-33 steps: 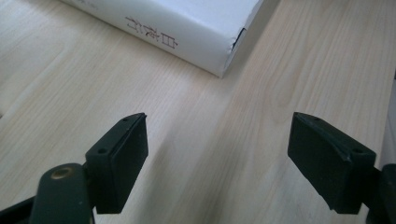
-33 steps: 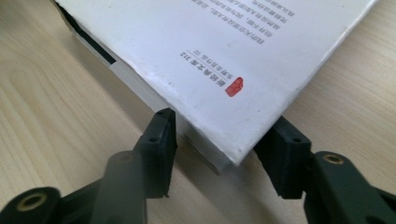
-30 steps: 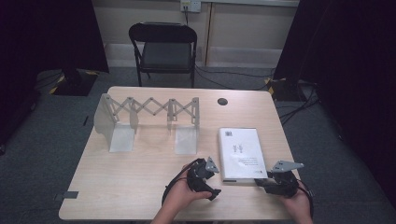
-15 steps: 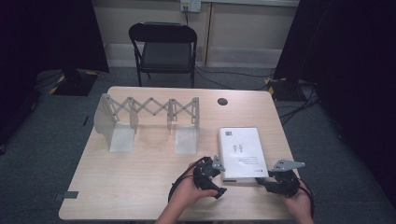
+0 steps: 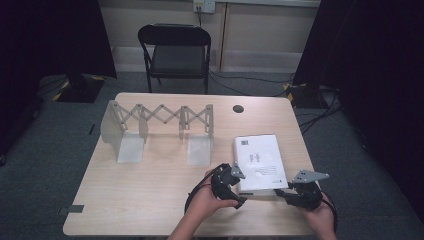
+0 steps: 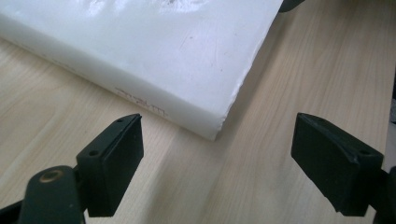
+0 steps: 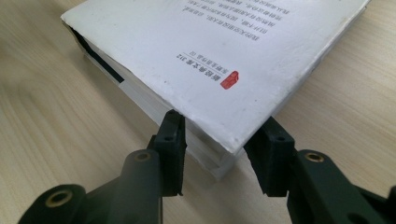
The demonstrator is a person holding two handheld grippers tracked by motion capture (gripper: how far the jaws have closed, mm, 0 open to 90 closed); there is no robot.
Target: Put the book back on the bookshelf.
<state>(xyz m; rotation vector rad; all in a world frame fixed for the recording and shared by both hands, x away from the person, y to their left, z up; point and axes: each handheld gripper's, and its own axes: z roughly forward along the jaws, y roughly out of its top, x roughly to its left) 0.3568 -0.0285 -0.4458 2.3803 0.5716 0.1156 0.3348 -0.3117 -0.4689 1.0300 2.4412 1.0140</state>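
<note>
White and thick, a paperback book (image 5: 259,161) lies flat on the near right part of the pale wood-grain table (image 5: 150,195), its long side running away from the person and its near edge close to the table's front. In the high view the left gripper (image 5: 235,186) sits at the book's near left corner and the right gripper (image 5: 286,192) at its near right corner, each held in a hand that comes in from the bottom. In the left gripper view the book's corner (image 6: 215,129), slightly worn, points down between two black jaws that stand wide apart and touch nothing; the spine faces that camera with small print on it, too blurred to read. In the right gripper view the book (image 7: 224,51) shows a cover with lines of small text and a small red mark, and its near corner sits between the jaws, which have closed in on it: one pad lies against the page edge and the other against the adjoining side under the cover, so this gripper grasps the corner. Farther back on the left half of the table stands an expanding bookrack (image 5: 157,127) of light grey plates joined by scissor links, well apart from the book. A black folding chair (image 5: 176,52) stands beyond the table.
</note>
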